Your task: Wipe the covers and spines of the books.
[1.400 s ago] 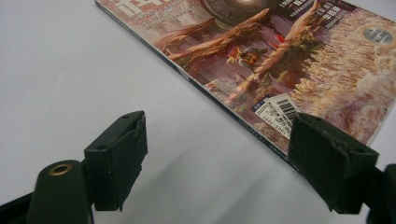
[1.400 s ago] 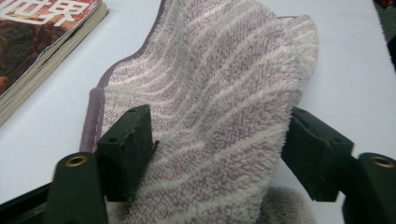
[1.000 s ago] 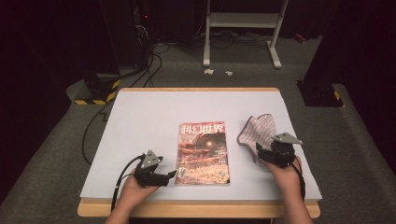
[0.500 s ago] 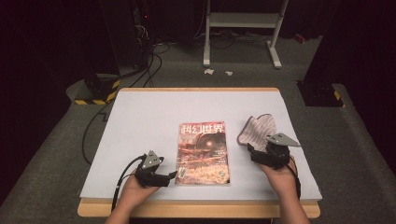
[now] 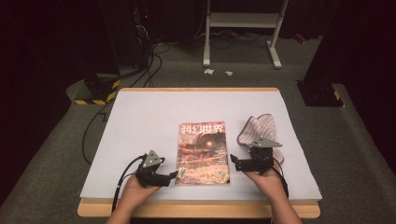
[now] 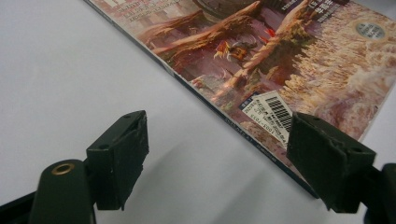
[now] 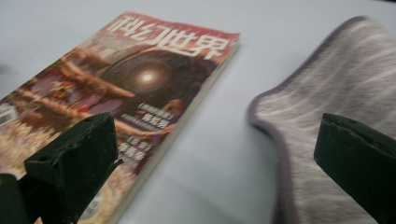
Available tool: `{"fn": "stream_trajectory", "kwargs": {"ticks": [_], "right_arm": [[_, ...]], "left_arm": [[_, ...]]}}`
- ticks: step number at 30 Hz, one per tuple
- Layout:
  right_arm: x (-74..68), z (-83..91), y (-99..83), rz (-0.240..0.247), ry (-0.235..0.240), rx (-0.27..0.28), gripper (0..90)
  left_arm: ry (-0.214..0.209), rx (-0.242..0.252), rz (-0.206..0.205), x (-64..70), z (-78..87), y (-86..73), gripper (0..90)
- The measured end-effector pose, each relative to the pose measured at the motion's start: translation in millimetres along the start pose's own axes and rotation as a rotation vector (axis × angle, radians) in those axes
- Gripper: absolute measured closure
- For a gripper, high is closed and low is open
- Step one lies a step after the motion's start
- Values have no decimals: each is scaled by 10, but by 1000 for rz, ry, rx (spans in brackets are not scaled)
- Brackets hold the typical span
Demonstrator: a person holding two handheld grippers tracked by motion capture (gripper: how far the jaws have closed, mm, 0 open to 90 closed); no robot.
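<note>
Magazine (image 5: pixel 202 152) lies flat and closed near the front edge of the table (image 5: pixel 140 121), with the left gripper (image 5: pixel 164 177) just off its near left corner and the right gripper (image 5: pixel 237 163) just off its right edge; both have jaws spread wide and hold nothing. It looks light, thin and floppy, with a glossy cover likely to slip, so the bound spine edge beside the barcode sticker (image 6: pixel 272 113) seems the firmest place to pinch. The left gripper view brings out that sticker; the right gripper view shows the striped cloth (image 7: pixel 336 93) lying right of the magazine, apart from it.
</note>
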State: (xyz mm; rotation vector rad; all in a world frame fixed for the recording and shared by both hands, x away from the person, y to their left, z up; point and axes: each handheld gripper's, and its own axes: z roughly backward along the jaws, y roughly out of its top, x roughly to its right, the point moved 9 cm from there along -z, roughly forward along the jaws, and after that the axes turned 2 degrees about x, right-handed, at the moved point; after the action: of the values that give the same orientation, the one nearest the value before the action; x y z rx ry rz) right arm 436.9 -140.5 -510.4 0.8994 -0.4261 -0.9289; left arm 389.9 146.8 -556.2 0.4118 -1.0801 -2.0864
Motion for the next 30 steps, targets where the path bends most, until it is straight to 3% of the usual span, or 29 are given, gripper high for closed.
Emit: {"fn": "stream_trajectory", "kwargs": {"ticks": [6, 9, 14, 18, 19, 20, 21, 22, 25, 30], "right_arm": [[-187, -108, -55, 25, 19, -27, 0], [-313, -195, -126, 45, 33, -68, 0], [-369, -230, -233, 40, 14, -93, 0], [-394, -255, -268, 22, 23, -70, 0], [-430, -282, -296, 27, 53, -92, 36], [-430, -282, -296, 27, 53, -92, 36], [-444, -296, -307, 26, 77, -88, 116], [-455, -297, -316, 14, 80, -87, 131], [-490, -338, -371, 33, 78, -110, 140], [-527, -377, -407, 19, 91, -126, 180]], "left_arm": [[2, 0, 13, 11, -9, 12, 203], [0, -3, 18, 24, -28, 12, 191], [5, -33, 12, 55, -92, 1, 173], [-10, -48, 28, 90, -133, 24, 166], [-12, -60, 19, 115, -157, 34, 165], [-12, -60, 19, 115, -157, 34, 165], [-14, -77, 20, 148, -200, 46, 164], [-22, -85, 30, 166, -234, 57, 164], [-16, -90, 37, 199, -303, 96, 157], [-4, -97, 61, 231, -362, 135, 149]]}}
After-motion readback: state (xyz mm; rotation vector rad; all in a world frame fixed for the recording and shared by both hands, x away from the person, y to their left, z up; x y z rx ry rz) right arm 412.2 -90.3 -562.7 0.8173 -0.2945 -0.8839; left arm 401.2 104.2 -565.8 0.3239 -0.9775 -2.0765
